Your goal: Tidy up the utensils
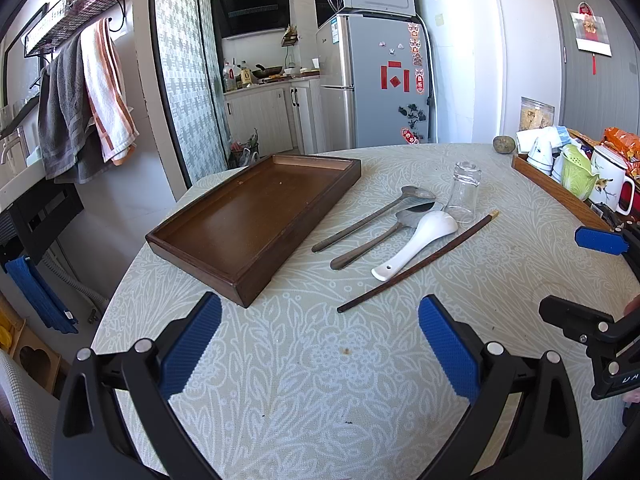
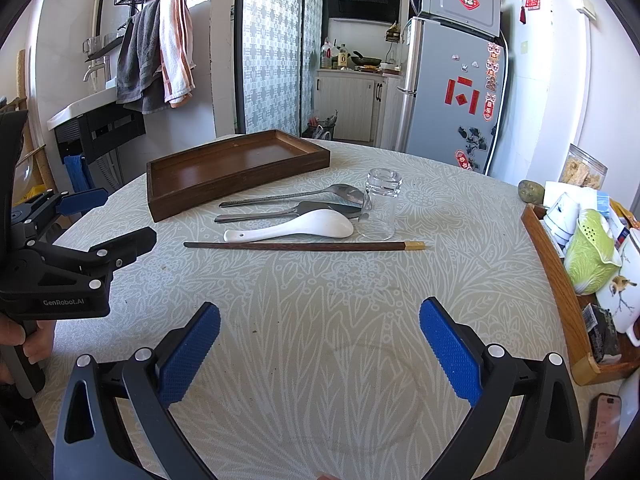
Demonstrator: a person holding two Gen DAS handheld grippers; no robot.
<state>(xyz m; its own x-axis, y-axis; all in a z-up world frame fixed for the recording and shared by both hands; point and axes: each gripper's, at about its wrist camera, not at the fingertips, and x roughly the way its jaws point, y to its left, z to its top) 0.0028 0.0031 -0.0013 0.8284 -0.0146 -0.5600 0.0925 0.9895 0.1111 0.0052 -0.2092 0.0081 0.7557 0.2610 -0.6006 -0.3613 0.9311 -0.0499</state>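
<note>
My left gripper (image 1: pixel 320 350), right gripper (image 2: pixel 320 350): black frames, blue ribbed pads (image 2: pixel 190 354), silver pivot screws, "GenRobot.AI" lettering, bare-skinned left hand (image 2: pixel 24 340).

Left gripper (image 1: pixel 320 354) low, jaws spread wide — right gripper (image 2: pixel 320 354) alongside, equally agape, both holding nothing

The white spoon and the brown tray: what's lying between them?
Two metal spoons lie side by side between the white spoon and the brown tray. The right wrist view shows it best.
</note>
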